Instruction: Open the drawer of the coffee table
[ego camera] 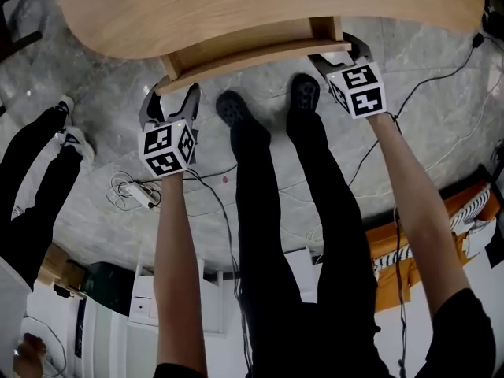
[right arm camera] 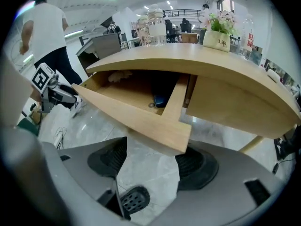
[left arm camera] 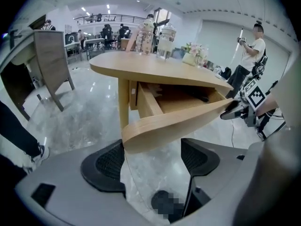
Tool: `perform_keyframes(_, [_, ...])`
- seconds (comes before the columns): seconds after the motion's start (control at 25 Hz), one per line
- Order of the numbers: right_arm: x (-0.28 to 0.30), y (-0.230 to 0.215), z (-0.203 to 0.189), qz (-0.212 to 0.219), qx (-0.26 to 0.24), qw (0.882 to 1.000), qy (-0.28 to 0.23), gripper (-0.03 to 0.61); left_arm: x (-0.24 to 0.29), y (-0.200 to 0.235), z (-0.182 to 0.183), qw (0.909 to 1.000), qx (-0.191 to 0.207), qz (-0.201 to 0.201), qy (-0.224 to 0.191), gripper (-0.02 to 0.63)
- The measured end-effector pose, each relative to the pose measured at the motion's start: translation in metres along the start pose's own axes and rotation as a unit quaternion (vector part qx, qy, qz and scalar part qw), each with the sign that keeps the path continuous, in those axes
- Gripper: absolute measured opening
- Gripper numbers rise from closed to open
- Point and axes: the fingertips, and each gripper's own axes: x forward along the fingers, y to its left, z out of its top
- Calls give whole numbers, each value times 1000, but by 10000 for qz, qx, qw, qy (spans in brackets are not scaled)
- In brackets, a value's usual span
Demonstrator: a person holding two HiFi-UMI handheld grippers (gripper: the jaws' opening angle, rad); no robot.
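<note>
Drawer (ego camera: 252, 53) juts toward person (ego camera: 291, 235), front crosswise between left gripper (ego camera: 169, 97) and right gripper (ego camera: 341, 56), jaws spread, unclamped.

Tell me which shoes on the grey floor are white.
The white sneakers at far left, on a bystander; the centre pair is black.
</note>
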Motion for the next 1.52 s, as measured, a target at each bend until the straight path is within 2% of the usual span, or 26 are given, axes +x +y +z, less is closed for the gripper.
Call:
perform_keyframes(0.48, [-18, 18, -34, 155, 132, 9996, 200, 288, -21, -21, -38, 9990, -410, -97, 155, 376])
perform_keyframes(0.72, [-25, 23, -46, 170, 172, 9993, 277, 288, -29, -31, -53, 9987, -397, -128, 301, 377])
perform_keyframes(0.96, [-23, 33, -53, 230, 214, 9989, 355, 288, -26, -22, -53, 9981, -532, 37, 293, 376])
perform_keyframes(1.16, [-17, 30, -62, 196, 310, 9983, 459, 288, -19, -27, -64, 9975, -515, -69, 480, 377])
perform_keyframes(1.52, [-9, 30, -64, 180, 286, 9984, 445, 288, -13, -26, -68, 9974, -528, -140, 473, 391])
